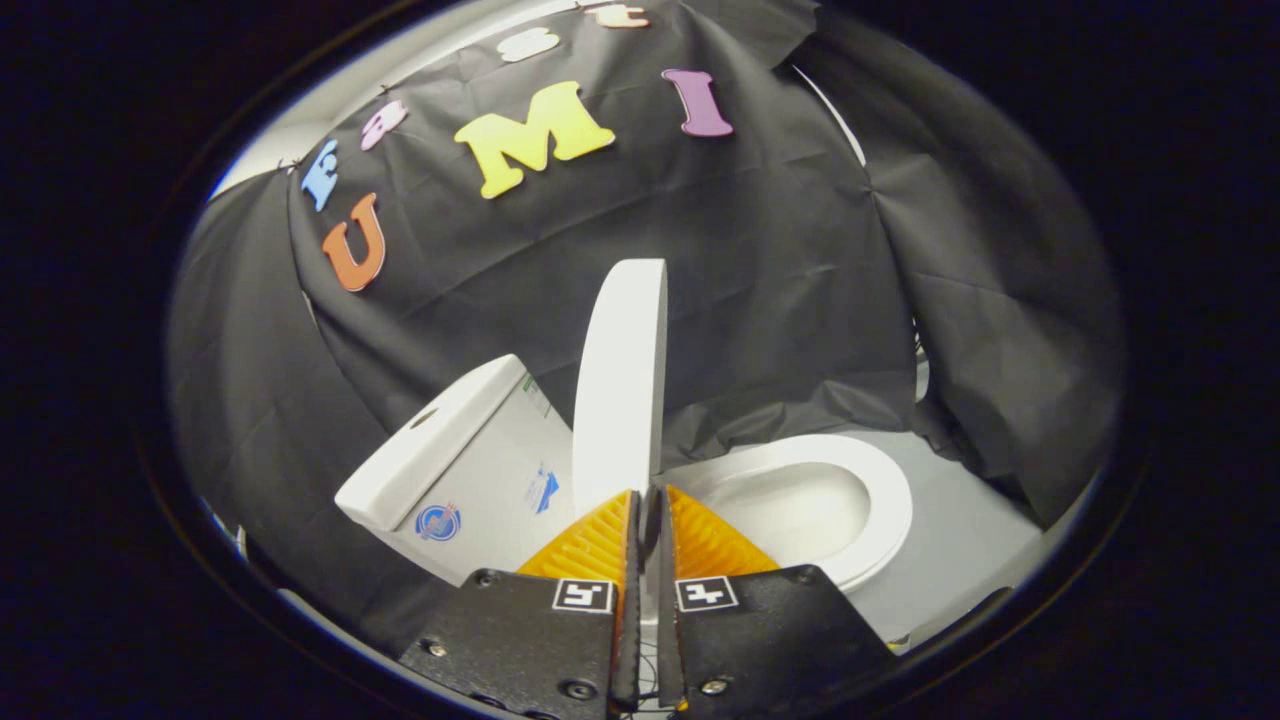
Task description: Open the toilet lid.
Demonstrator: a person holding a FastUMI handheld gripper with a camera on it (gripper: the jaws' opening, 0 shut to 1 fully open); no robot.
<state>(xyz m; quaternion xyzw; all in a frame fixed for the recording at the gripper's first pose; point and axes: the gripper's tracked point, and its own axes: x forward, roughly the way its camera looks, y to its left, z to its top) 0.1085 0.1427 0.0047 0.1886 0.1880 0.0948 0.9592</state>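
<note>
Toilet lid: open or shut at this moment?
Open. The lid stands upright just beyond the closed gripper, with the seat and bowl exposed.

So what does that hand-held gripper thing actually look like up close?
The hand-held gripper is two flat, wedge-shaped fingers with ridged inner faces, set side by side. Each sits on a dark black plate held by small screws, and each plate carries a square black-and-white marker near the fingers.
</note>
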